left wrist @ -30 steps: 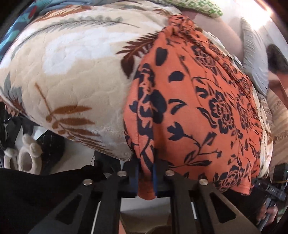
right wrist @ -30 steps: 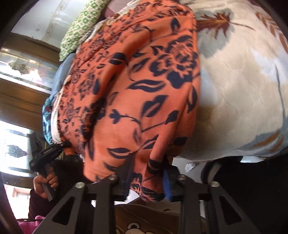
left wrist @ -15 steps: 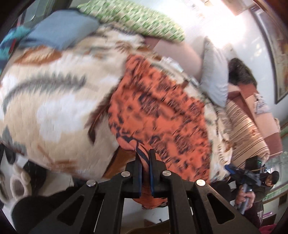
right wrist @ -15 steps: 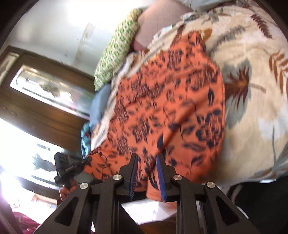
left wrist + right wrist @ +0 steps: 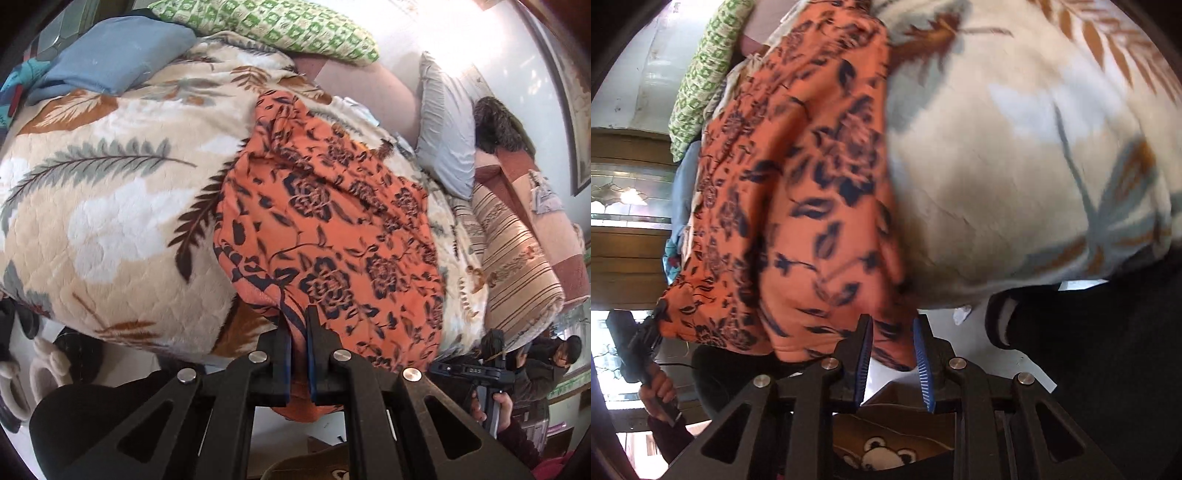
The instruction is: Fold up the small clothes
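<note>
Left tool (image 5: 299, 332) pinching orange floral garment (image 5: 325, 221); grey pillow (image 5: 447, 144) beyond.

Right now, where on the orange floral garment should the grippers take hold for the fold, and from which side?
Take the orange floral garment by its near hem corners, coming in from the bed edge where the cloth overhangs the leaf-print blanket. That hem hangs free, so jaws can straddle it. The left gripper is pinched on one corner; the right gripper straddles the other, its grip looking looser.
</note>
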